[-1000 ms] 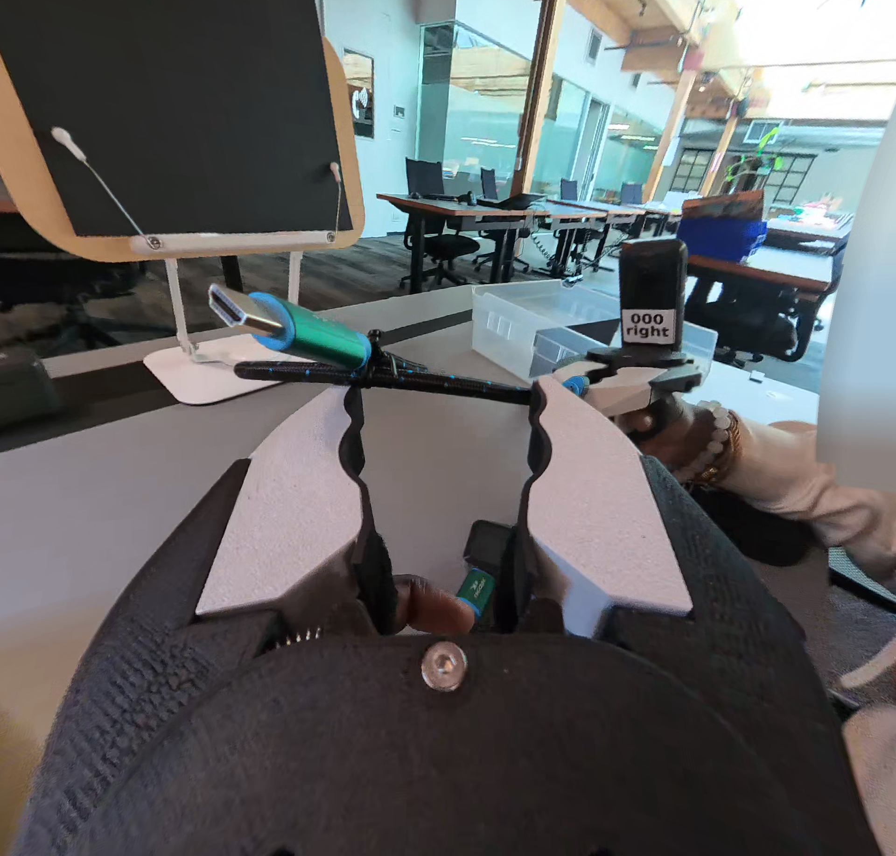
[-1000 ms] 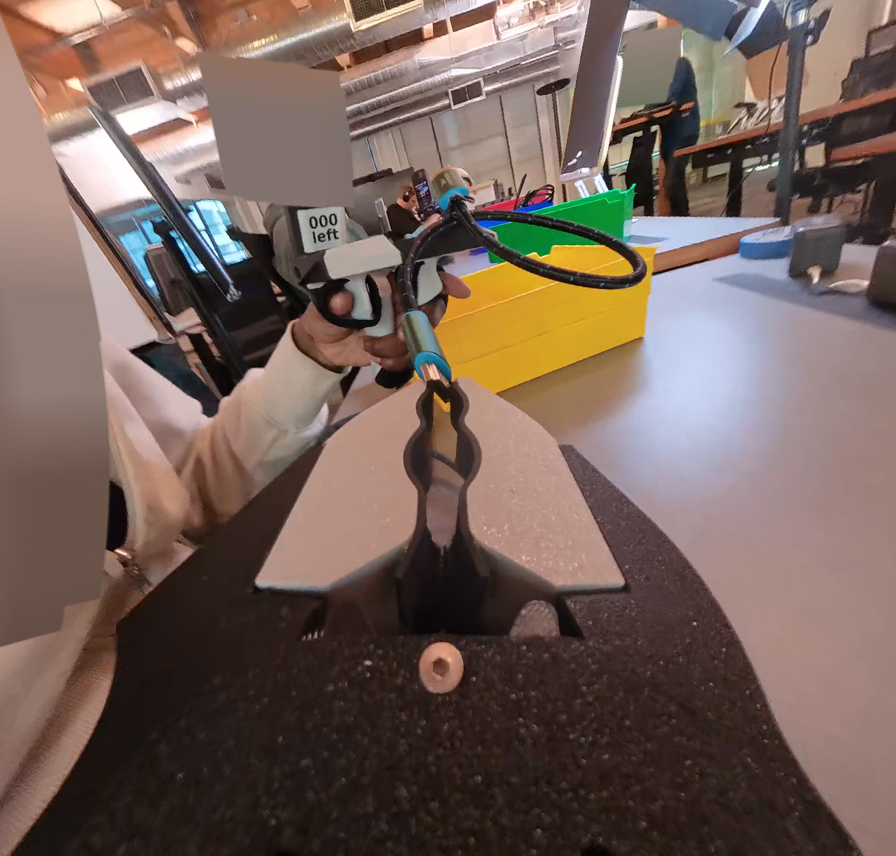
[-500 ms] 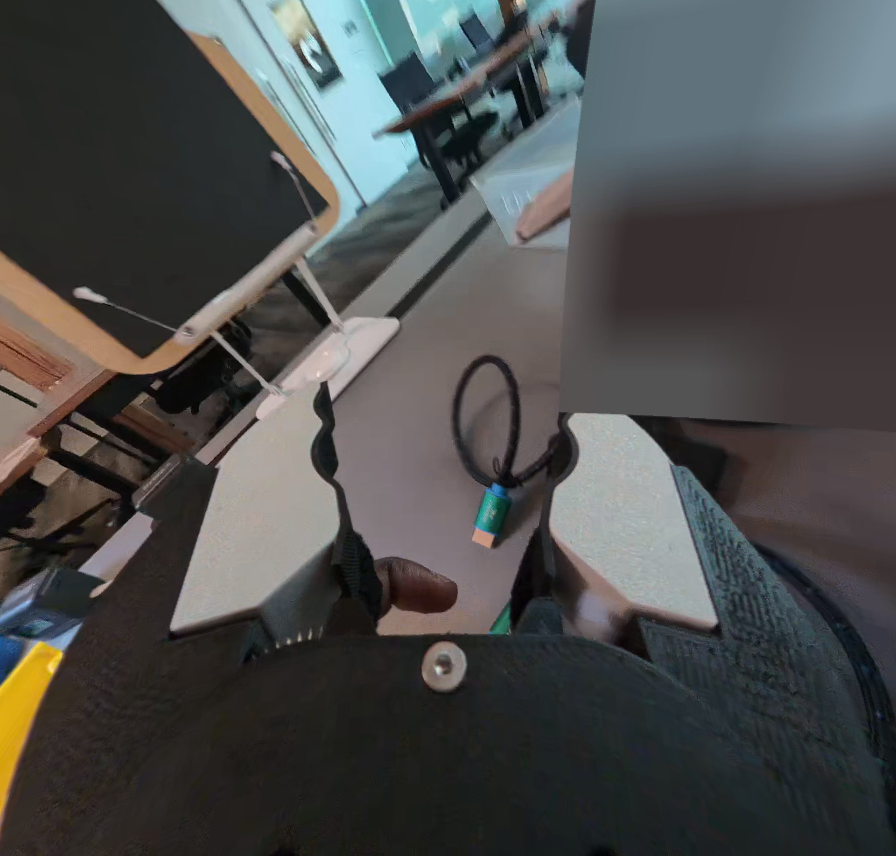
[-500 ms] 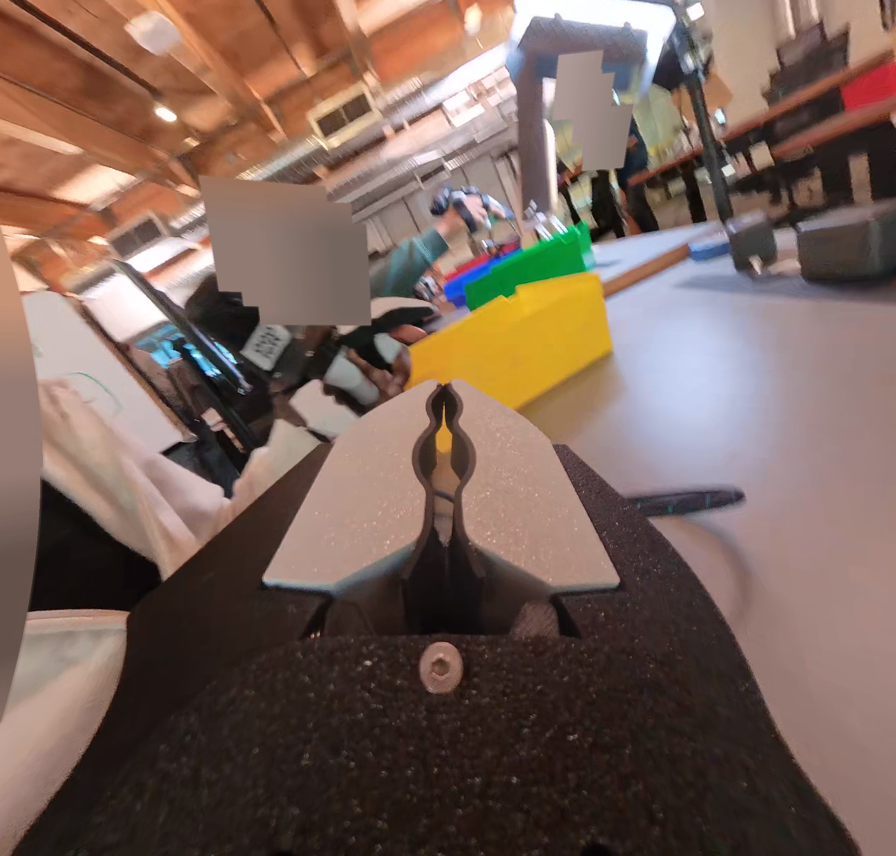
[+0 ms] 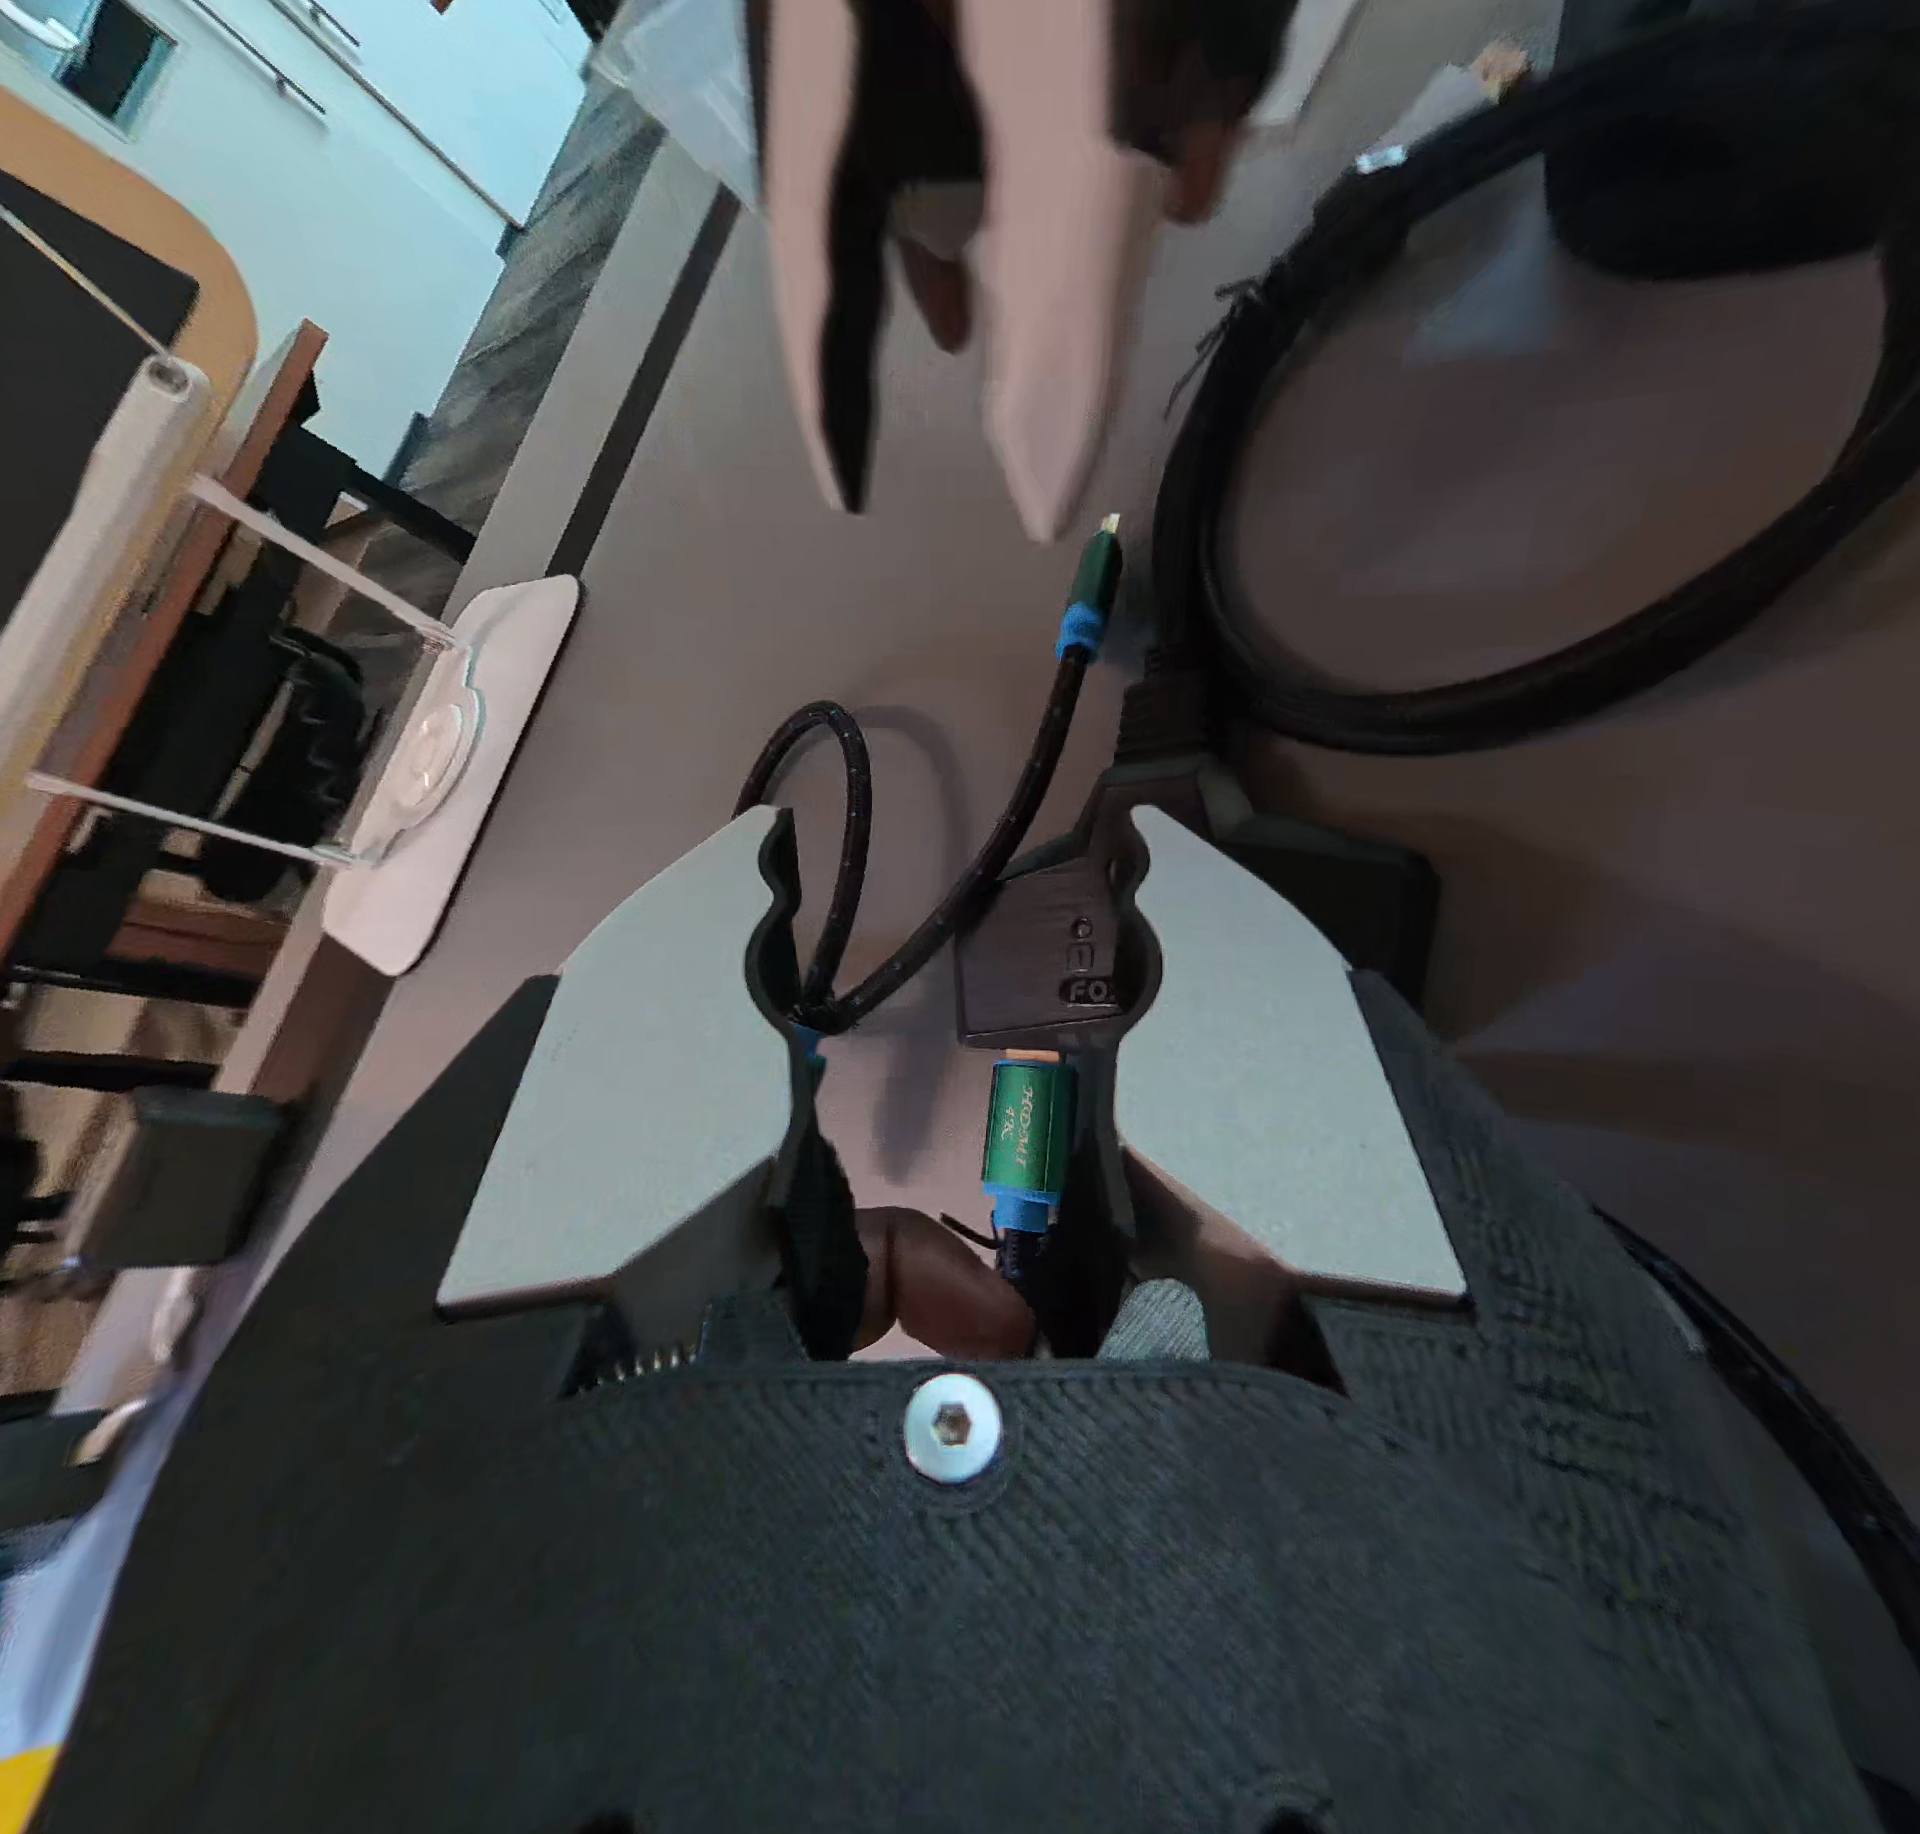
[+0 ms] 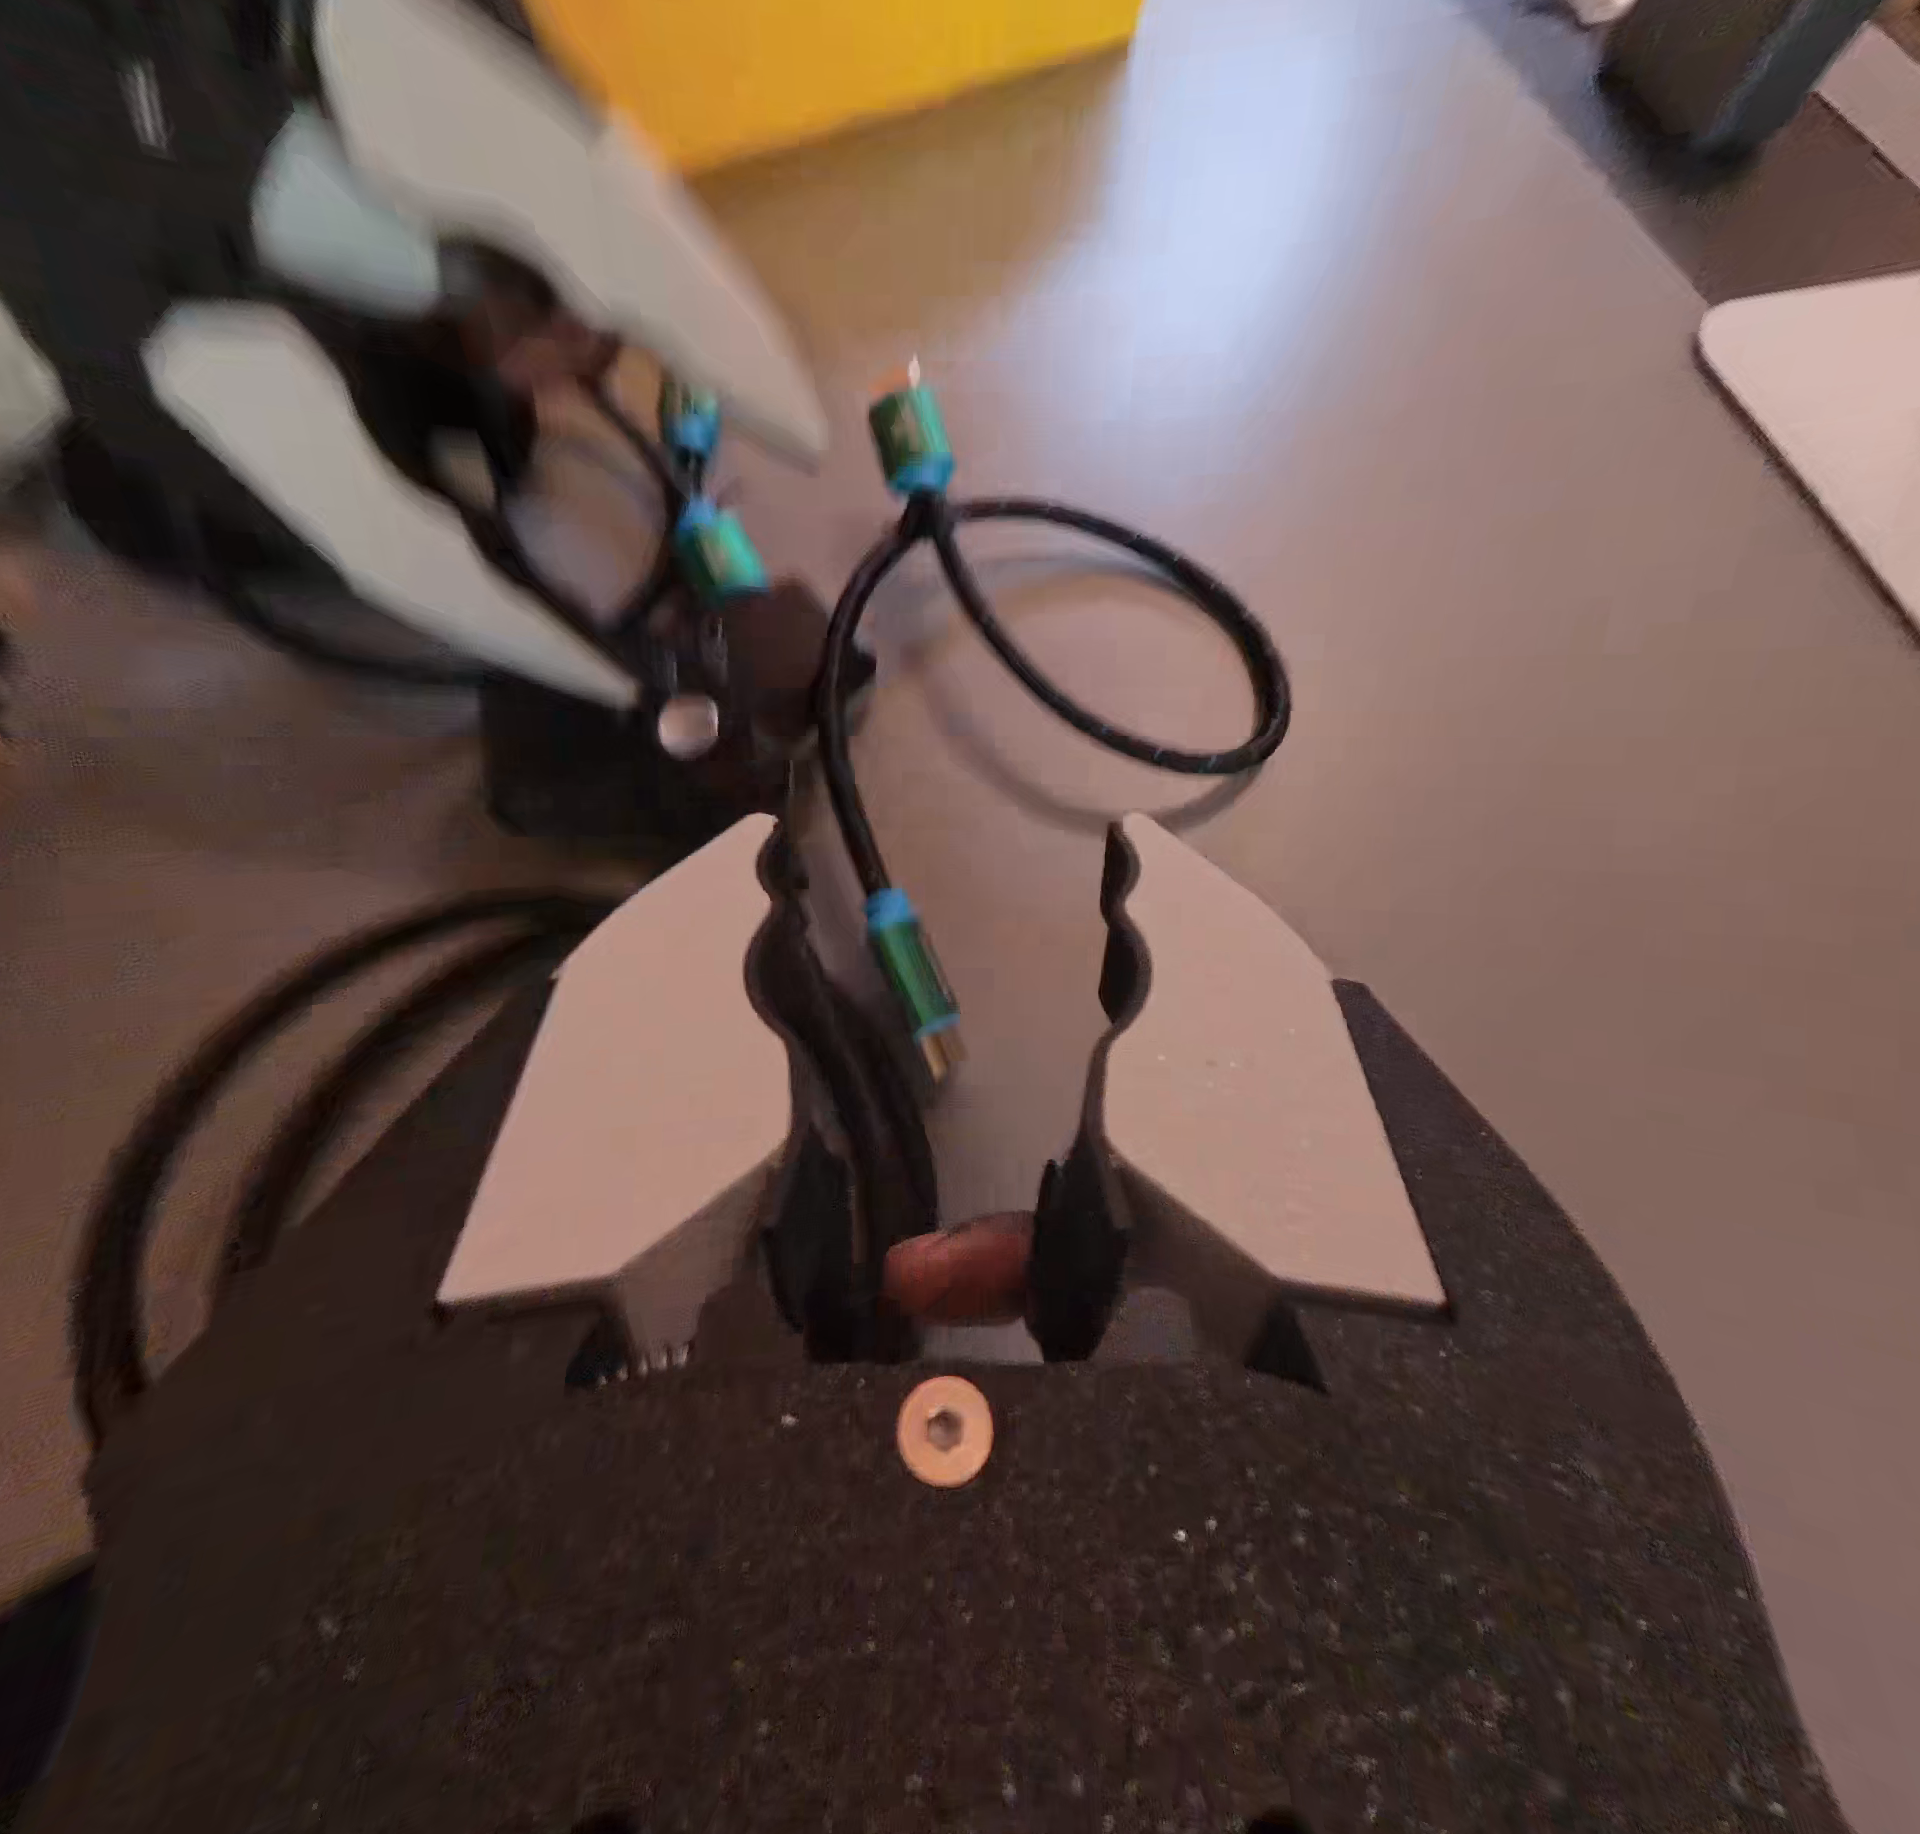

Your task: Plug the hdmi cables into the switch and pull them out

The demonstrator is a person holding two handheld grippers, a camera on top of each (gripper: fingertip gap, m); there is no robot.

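Note:
A small black switch (image 5: 1039, 953) lies on the grey table between my left gripper's fingers. A green HDMI plug (image 5: 1023, 1130) meets its near side with its metal tip. My left gripper (image 5: 951, 818) is open and low over both. A second short braided cable (image 6: 1143, 683) lies loose in a loop. One of its green plugs (image 6: 914, 974) lies between the fingers of my open right gripper (image 6: 945, 828); the other plug (image 6: 909, 434) lies farther off. The right gripper shows blurred in the left wrist view (image 5: 935, 330). The left gripper shows blurred in the right wrist view (image 6: 520, 382), by the switch (image 6: 769, 662).
A thick black cable (image 5: 1558, 589) coils on the table beside the switch and also shows in the right wrist view (image 6: 260, 1036). A yellow bin (image 6: 831, 18) stands behind. A white stand base (image 5: 457, 724) holding a tilted board sits near the table edge.
The right gripper held a plug of the short cable in the air, then let it go and opened. The cable now lies on the table. Both grippers have tipped down over the switch.

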